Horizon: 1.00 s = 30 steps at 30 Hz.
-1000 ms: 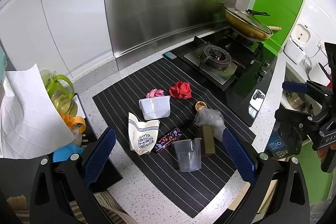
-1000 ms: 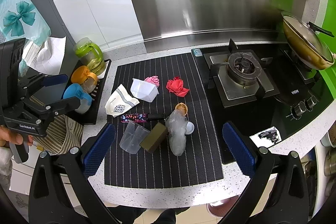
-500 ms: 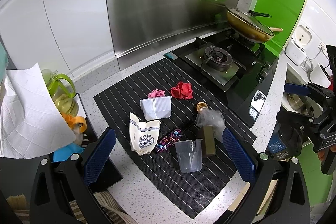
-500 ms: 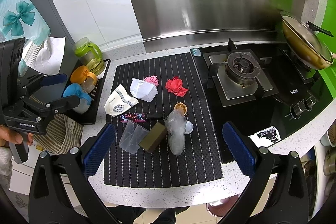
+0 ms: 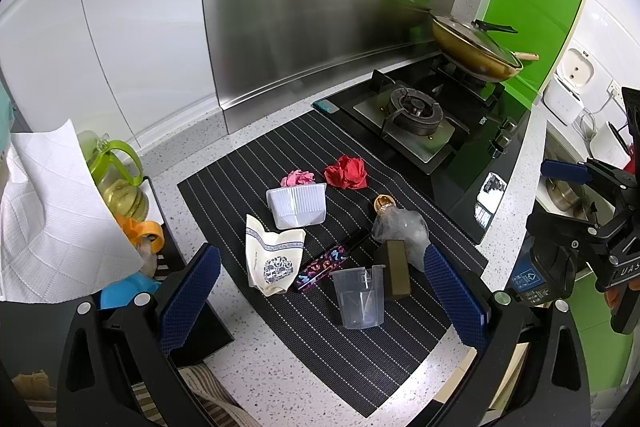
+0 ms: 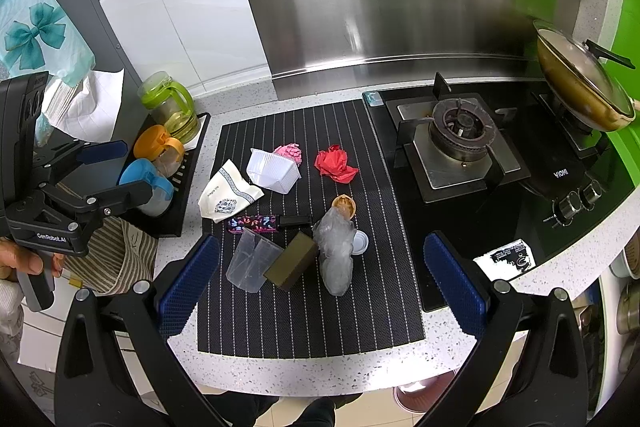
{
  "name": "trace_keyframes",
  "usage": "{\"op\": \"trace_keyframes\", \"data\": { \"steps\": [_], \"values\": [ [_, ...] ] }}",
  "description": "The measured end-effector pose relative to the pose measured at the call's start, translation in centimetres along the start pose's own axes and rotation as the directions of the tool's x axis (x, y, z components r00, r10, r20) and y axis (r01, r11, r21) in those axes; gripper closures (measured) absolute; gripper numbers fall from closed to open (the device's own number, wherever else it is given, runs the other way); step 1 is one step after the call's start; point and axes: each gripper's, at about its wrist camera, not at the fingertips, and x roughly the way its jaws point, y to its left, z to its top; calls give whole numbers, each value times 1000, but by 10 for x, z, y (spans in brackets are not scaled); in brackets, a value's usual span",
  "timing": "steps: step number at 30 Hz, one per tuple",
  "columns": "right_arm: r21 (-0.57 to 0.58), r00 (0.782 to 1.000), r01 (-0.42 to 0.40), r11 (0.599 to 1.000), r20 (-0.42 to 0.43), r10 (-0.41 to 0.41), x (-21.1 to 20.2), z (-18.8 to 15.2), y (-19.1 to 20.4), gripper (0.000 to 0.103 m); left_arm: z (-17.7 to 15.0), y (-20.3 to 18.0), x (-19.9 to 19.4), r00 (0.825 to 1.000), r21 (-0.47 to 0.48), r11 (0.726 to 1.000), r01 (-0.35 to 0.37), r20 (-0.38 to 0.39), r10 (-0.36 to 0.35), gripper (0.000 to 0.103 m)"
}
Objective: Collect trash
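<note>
Trash lies on a black striped mat (image 6: 360,307): a red crumpled paper (image 6: 335,164), a pink paper ball (image 6: 289,151), a white plastic tub (image 6: 273,171), a printed paper bag (image 6: 228,195), a colourful wrapper (image 6: 253,223), a clear cup (image 6: 250,261), a brown box (image 6: 294,261) and a crushed clear bottle (image 6: 336,247). The same items show in the left wrist view, with the cup (image 5: 360,293) nearest. My left gripper (image 5: 320,291) is open above the mat's left front. My right gripper (image 6: 320,279) is open above the mat's front edge. Both are empty.
A gas stove (image 6: 460,139) with a lidded pan (image 6: 580,95) stands to the right of the mat. A black tray (image 6: 188,187) with a green jug (image 6: 172,107) and capped cups is on the left. A striped bag (image 6: 116,255) hangs at the counter's left front.
Both grippers have drifted only slightly; the trash sits a touch further left in the right wrist view. Nothing was picked up or let go.
</note>
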Motion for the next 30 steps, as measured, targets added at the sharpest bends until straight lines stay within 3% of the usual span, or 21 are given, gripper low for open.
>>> {"op": "trace_keyframes", "data": {
  "steps": [21,30],
  "values": [
    [2,1000,2,1000,-2,-2,2,1,1,3,0,-2,2,1000,-3,1000,1,-6,-1,6],
    [2,1000,1,1000,-15,-1,5,-4,-3,3,6,9,28,999,-22,1000,-15,-45,14,6]
  ]
}}
